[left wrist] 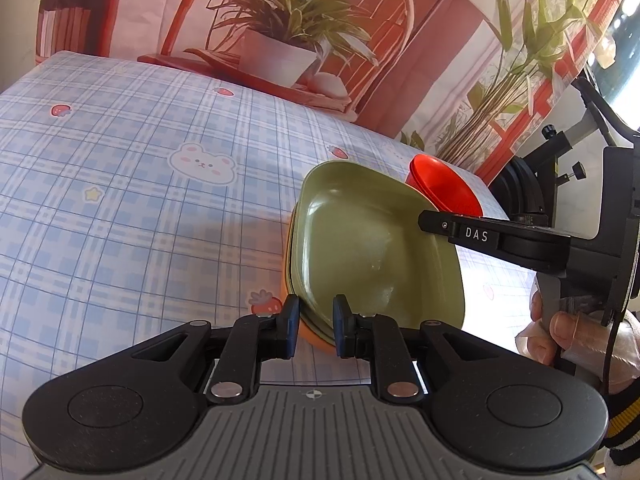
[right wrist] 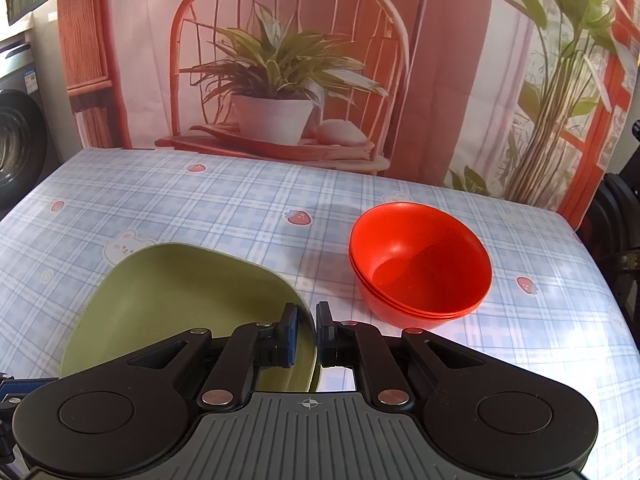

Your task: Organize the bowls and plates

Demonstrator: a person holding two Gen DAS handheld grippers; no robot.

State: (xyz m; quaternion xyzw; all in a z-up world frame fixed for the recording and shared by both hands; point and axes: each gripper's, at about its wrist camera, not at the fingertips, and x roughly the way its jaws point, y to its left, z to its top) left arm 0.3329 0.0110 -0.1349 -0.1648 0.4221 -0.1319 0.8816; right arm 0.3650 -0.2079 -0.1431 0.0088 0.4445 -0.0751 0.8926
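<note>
A green square plate [left wrist: 360, 240] lies tilted on top of an orange plate [left wrist: 285, 280], of which only a thin edge shows. My left gripper [left wrist: 316, 324] is shut on the near rim of this stack. My right gripper [right wrist: 307, 332] is shut on the green plate's [right wrist: 180, 300] right rim; in the left wrist view its black finger [left wrist: 460, 232] reaches in from the right. Several red bowls [right wrist: 420, 264] stand nested on the table to the right of the plate, and they appear behind it as red bowls [left wrist: 444, 188] in the left wrist view.
The table wears a blue checked cloth [right wrist: 240, 208] with strawberry and bear prints. A printed backdrop [right wrist: 280, 60] of a chair and plants hangs behind it. A black stand [left wrist: 560, 148] rises at the table's right end. A person's hand [left wrist: 556, 332] holds the right gripper's handle.
</note>
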